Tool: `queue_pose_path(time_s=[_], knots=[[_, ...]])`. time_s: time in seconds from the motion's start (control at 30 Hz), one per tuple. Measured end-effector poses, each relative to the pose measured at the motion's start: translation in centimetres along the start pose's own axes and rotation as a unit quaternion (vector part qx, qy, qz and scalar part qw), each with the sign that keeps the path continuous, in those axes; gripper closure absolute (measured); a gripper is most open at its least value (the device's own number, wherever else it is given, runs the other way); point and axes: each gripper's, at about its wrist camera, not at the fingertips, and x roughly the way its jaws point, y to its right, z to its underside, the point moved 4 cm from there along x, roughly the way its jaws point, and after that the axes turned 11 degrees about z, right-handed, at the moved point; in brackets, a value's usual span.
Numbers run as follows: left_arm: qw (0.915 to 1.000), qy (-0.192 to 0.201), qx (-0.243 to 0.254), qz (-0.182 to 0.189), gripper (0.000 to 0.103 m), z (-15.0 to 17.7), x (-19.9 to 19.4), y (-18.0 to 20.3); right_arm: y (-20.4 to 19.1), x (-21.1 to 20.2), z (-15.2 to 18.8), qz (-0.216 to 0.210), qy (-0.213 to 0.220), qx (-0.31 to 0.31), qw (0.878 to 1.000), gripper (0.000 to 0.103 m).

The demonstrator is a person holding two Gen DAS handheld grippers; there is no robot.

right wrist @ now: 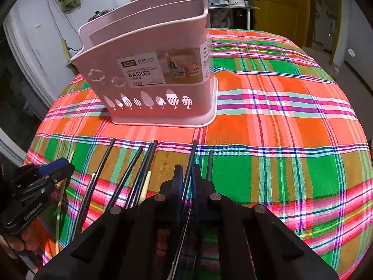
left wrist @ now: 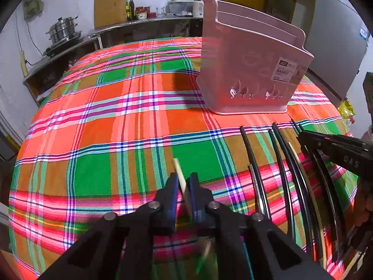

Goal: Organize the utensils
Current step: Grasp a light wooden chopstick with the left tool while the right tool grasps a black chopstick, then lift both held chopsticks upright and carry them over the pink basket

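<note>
A pink chopstick basket (right wrist: 149, 74) is stood upright on the plaid tablecloth (right wrist: 279, 116), and every place here is reckoned from it. On the near side of the basket, well apart from its base, a loose row of dark chopsticks (right wrist: 137, 172) is laid on the cloth, with a pale one (right wrist: 145, 184) among them.

The left gripper (left wrist: 183, 182) is seen clamped on a pale wooden chopstick (left wrist: 179, 170), whose tip is pointed roughly toward the basket. The right gripper (right wrist: 186, 175) is closed on a thin dark chopstick (right wrist: 191, 158), which is angled up toward the basket as well; a second dark stick (right wrist: 210, 163) is left lying just beside it.

The step in hand is judged to be the pickup: both sticks are gripped but neither is yet carried across. Next, each stick would need to be lifted clear of the row, brought over the open rim of the basket, tipped upright, and released into a compartment without snagging a divider.
</note>
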Motion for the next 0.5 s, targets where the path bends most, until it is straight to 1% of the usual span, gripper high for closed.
queue_pose_path(time_s=[0.2, 0.33, 0.5], knots=[[0.9995, -0.001, -0.018, 0.025, 0.098, -0.5, -0.9, -0.4, 0.1, -1.4, -0.2, -0.014, 0.011, 0.007, 1.000, 0.096], [0.9989, 0.014, -0.020, 0.040, 0.098, -1.2, -2.4, 0.0, 0.3, -3.1, -0.9, -0.023, 0.025, 0.011, 0.999, 0.096], [0.9972, 0.042, -0.016, 0.059, 0.098, -2.6, -5.8, 0.8, 0.4, -6.2, -2.1, -0.031, 0.055, 0.013, 0.998, 0.097]])
